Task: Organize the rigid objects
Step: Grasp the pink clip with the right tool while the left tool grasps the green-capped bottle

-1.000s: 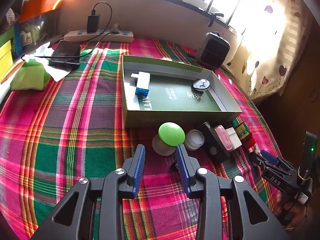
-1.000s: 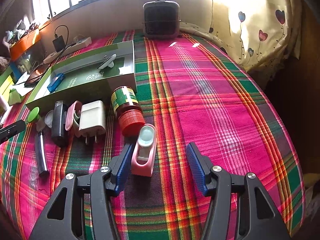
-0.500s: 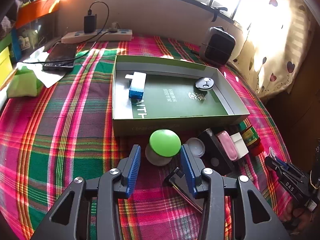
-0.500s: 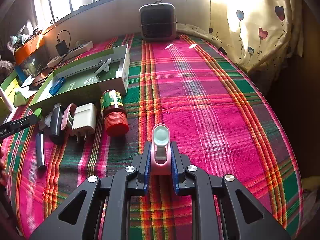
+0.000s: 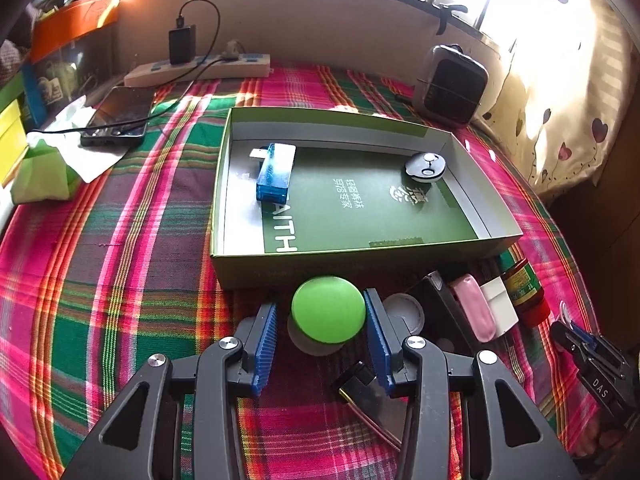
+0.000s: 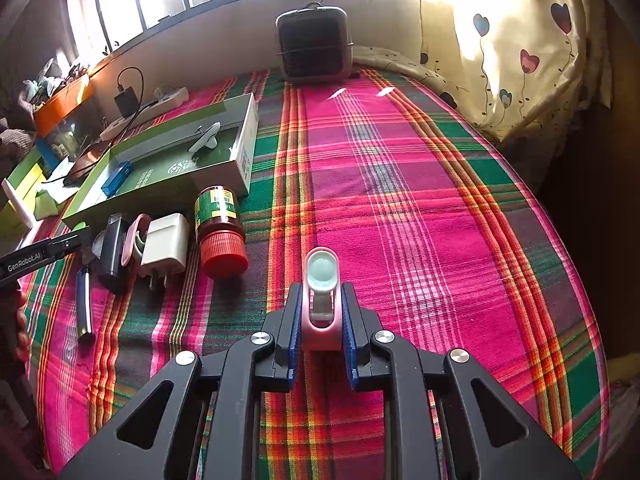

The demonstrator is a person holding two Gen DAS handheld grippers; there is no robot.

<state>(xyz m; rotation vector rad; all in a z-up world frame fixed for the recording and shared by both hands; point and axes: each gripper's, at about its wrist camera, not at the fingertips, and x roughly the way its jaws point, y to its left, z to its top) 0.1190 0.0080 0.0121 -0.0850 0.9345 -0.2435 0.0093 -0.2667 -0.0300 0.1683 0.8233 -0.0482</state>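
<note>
My left gripper point(image 5: 320, 304) is open and straddles a small jar with a green lid point(image 5: 328, 314), which stands just in front of the green box point(image 5: 224, 200). The right pad is at the lid's edge and the left pad stands clear of it. The box holds a blue USB device point(image 5: 274, 174) and a round black-and-white piece point(image 5: 425, 166). In the right wrist view, my right gripper point(image 6: 321, 288) is shut on a pink gadget point(image 6: 321, 274) with a pale round top, low over the plaid cloth.
Beside the jar lie a white pot point(image 5: 404, 314), a black block point(image 5: 436, 304), a pink case point(image 5: 476, 312), a white charger point(image 6: 166, 240), a red-capped bottle point(image 6: 220, 228) and a pen point(image 6: 84, 304). A small fan point(image 6: 314, 48), power strip point(image 5: 200, 72) and phone point(image 5: 120, 116) sit at the back.
The left gripper moved forward and its jaws widened around the green-lidded jar. The right gripper's jaws closed on the pink gadget that lay between them.
</note>
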